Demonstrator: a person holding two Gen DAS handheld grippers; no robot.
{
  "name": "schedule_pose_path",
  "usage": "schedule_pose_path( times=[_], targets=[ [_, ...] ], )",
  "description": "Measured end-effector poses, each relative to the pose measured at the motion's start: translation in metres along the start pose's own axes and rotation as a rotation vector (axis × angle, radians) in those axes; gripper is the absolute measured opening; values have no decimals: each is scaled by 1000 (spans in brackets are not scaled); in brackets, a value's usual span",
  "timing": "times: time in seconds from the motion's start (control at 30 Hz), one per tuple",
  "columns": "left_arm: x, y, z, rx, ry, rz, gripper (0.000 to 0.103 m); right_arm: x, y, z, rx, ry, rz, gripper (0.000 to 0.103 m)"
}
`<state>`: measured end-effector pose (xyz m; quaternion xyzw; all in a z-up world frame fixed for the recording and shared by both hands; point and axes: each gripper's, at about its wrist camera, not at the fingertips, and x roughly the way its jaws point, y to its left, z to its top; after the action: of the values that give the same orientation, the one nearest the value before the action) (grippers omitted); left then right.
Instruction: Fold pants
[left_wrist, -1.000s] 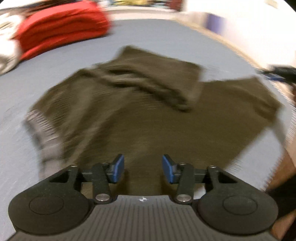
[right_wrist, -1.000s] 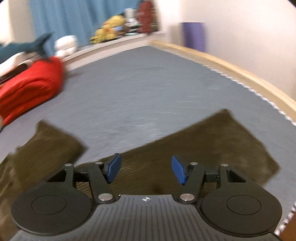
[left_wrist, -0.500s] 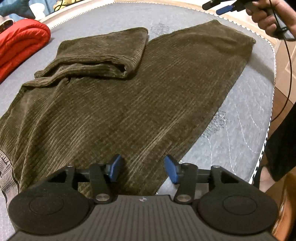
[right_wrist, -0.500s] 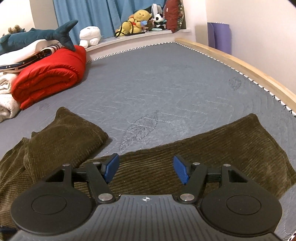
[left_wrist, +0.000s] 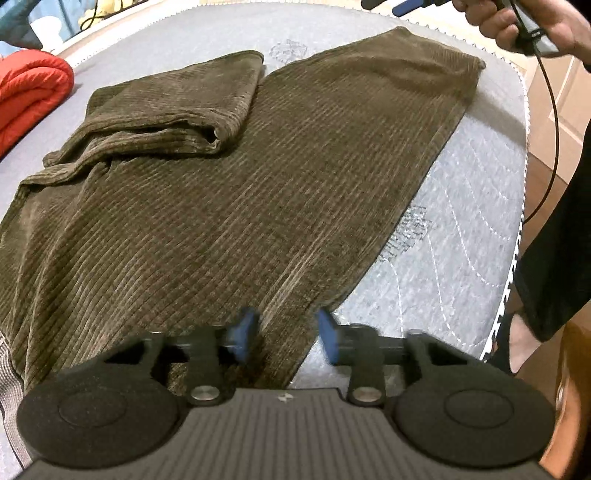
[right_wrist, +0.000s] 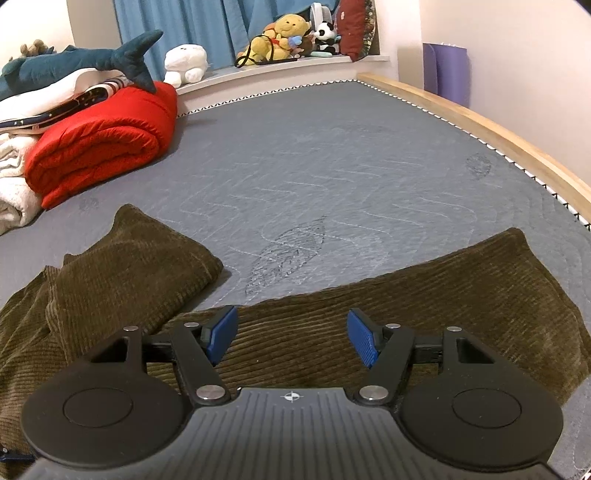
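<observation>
Dark olive corduroy pants (left_wrist: 207, 206) lie spread on a grey mattress (left_wrist: 454, 251). One leg stretches flat to the far right; the other is folded back in a bunch at the upper left (left_wrist: 173, 110). My left gripper (left_wrist: 286, 334) is open and empty, low over the pants' near edge by the waist end. My right gripper (right_wrist: 291, 336) is open and empty above the stretched leg (right_wrist: 424, 306). The bunched leg (right_wrist: 122, 266) lies to its left. The right gripper's tip (left_wrist: 402, 5) also shows at the top of the left wrist view, held in a hand.
A rolled red blanket (right_wrist: 103, 140) with white bedding and a shark plush (right_wrist: 77, 62) sits at the mattress's far left. Stuffed toys (right_wrist: 284, 37) line the sill. A wooden bed rail (right_wrist: 491, 129) runs along the right. The person's body (left_wrist: 554, 258) stands at the mattress edge.
The left gripper has dropped closer to the pants' near edge and its jaws have narrowed slightly. The right gripper has barely moved; both views have steadied from blur.
</observation>
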<state>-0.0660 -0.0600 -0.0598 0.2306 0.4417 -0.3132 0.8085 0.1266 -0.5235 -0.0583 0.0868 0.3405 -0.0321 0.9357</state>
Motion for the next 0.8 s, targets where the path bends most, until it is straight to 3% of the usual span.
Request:
schedule_pose_path(
  times=[0.1,0.2,0.33,0.4,0.5,0.67,0.73,0.8],
  targets=[
    [-4,1,3,4,-2,-10,12,0,0,0,2,0,-2,68],
    [-17,9,8,-14,-22,-36,11,-2,-2,0,8,-3,-6,68],
    [-46,27,10,-44,-56,-135,8,-4,-5,1,15,-6,-10,68],
    [-46,28,5,-22,-26,-158,0,-3,-7,1,23,-5,-17,68],
    [-31,21,-3,20,61,-137,2,-3,-8,1,34,1,-10,68],
    [-54,57,8,-191,-94,-152,10,-5,-4,2,13,-8,13,68],
    [-42,64,9,-247,-48,-110,10,-5,-1,2,8,-8,20,68],
    [-9,58,3,-236,122,-46,10,-2,3,1,-3,-2,24,68]
  ],
)
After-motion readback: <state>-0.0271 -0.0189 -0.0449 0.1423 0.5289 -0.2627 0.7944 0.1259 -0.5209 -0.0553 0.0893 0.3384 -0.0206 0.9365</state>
